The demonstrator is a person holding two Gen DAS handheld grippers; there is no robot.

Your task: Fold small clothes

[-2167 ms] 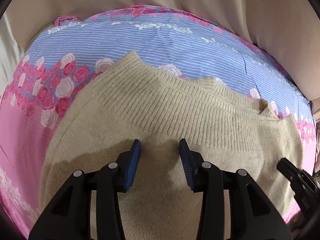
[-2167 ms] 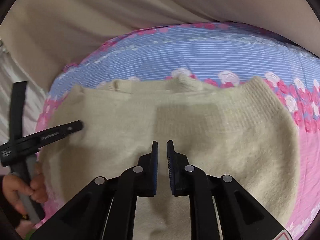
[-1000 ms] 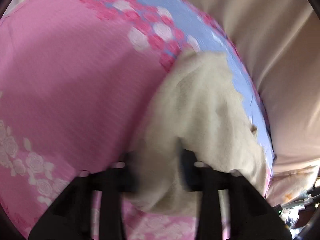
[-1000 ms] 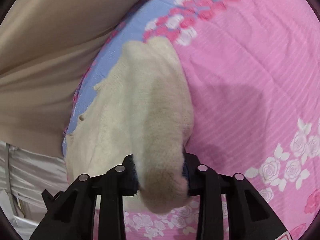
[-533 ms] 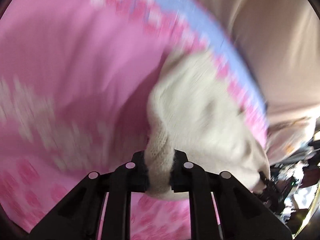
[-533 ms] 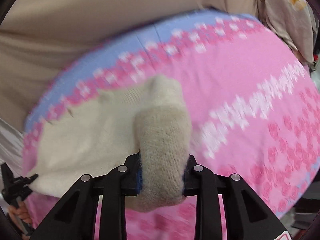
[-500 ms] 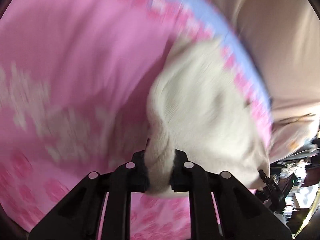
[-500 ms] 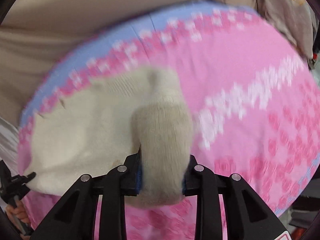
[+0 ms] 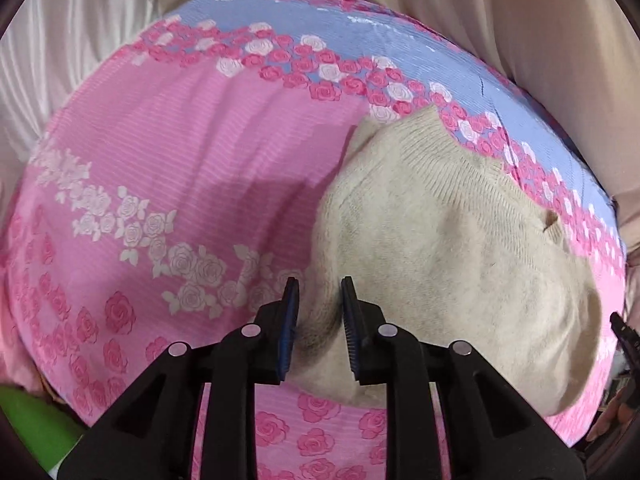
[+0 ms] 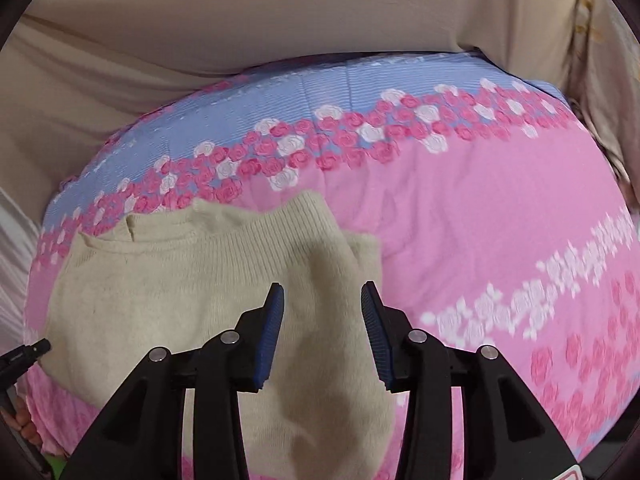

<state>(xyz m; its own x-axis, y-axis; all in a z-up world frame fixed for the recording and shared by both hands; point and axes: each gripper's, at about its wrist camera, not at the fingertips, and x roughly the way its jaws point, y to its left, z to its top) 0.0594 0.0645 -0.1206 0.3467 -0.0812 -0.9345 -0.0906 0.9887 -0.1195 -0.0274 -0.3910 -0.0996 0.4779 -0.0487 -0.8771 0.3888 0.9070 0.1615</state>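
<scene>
A cream knitted sweater [image 9: 448, 240] lies folded on the pink and blue rose-print bedspread [image 9: 192, 160]. It also shows in the right wrist view [image 10: 192, 280]. My left gripper [image 9: 318, 316] is open just above the sweater's near left edge, with nothing between its jaws. My right gripper [image 10: 322, 320] is open wide over the sweater's right edge and holds nothing. The tip of the right gripper shows at the right rim of the left wrist view [image 9: 624, 336]. The tip of the left gripper shows at the left rim of the right wrist view [image 10: 24, 354].
A beige sheet [image 10: 200, 28] rises behind the bedspread [image 10: 480, 208]. White pleated fabric [image 9: 60, 40] hangs at the far left. A green object [image 9: 32, 424] sits at the lower left rim.
Both grippers were shut on the sweater's edges and carrying it across the bedspread. Now both have let go and opened, and the sweater lies still.
</scene>
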